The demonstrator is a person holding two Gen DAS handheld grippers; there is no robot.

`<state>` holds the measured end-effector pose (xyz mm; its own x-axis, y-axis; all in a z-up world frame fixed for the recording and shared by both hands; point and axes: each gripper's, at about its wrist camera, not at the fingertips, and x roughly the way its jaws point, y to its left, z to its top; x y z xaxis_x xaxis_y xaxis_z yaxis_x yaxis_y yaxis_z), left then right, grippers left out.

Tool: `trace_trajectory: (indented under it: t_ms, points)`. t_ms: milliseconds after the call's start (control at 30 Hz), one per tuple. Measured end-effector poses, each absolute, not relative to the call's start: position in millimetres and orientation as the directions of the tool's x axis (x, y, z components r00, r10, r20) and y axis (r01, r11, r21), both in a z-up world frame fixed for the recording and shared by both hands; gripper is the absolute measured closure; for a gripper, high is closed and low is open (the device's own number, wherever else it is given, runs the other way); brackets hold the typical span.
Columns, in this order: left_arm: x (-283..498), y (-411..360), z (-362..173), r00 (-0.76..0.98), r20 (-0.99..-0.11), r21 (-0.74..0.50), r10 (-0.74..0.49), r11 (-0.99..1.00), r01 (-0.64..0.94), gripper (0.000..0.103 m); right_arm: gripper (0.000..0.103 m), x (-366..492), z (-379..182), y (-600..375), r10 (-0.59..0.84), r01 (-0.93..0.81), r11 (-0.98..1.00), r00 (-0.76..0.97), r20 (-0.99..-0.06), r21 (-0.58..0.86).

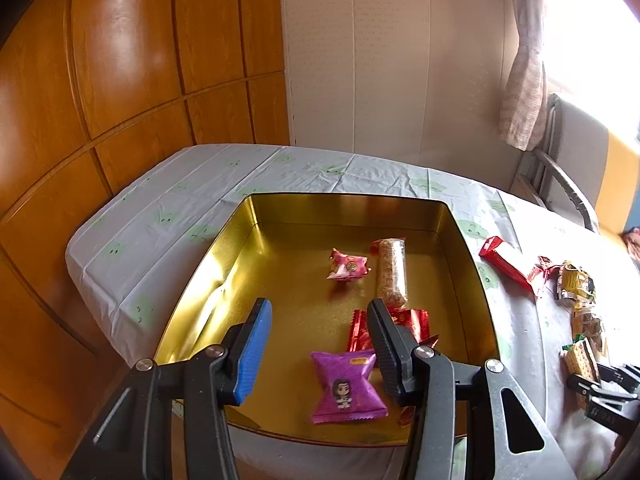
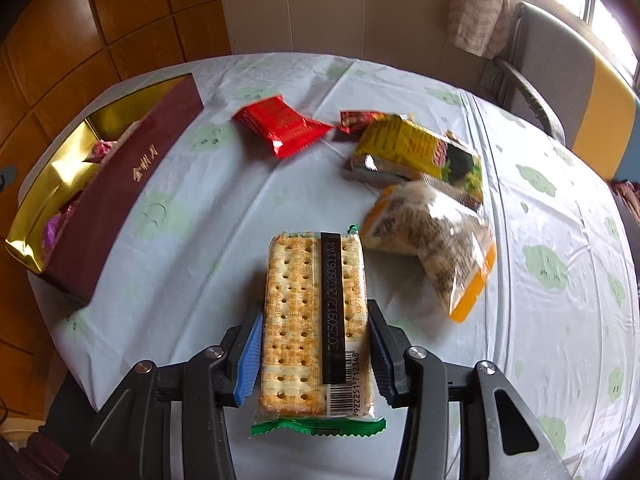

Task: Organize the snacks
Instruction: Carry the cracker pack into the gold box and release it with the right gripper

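Cracker pack (image 2: 314, 320), clear film with green serrated ends, sits clamped between the right gripper (image 2: 316, 350) pads above the table (image 2: 540, 320); its black strip reads "20250912/20260611A4" beside a barcode. Left gripper (image 1: 320, 344) hangs with jaws apart, holding nothing, over the gold metal tin (image 1: 248, 264). Inside the tin lie a glossy purple pillow pack (image 1: 346, 386) bearing a cartoon figure, red foil packs (image 1: 360, 330) and a cereal bar (image 1: 392, 272). Gold characters mark the tin's maroon outer wall.
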<state>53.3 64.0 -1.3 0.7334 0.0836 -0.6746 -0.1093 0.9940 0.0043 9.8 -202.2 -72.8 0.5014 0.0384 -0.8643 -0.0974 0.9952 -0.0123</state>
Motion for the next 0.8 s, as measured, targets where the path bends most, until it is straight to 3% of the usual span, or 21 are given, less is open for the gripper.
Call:
trace_trajectory:
  t_ms: [400,800]
  points:
    - [49.9,87.1,-10.8,0.72,-0.687,-0.018,0.098,0.988,-0.152,0.053,0.056,38.4,-22.3,-104.5,0.216,-0.313,0.949,0.537,-0.815,0.045]
    - [43.1,112.8,-21.1,0.701,-0.702,-0.046,0.123,0.975,-0.217,0.053,0.055,79.9,-25.9,-24.1,0.298,-0.398,0.912,0.476,-0.828,0.099]
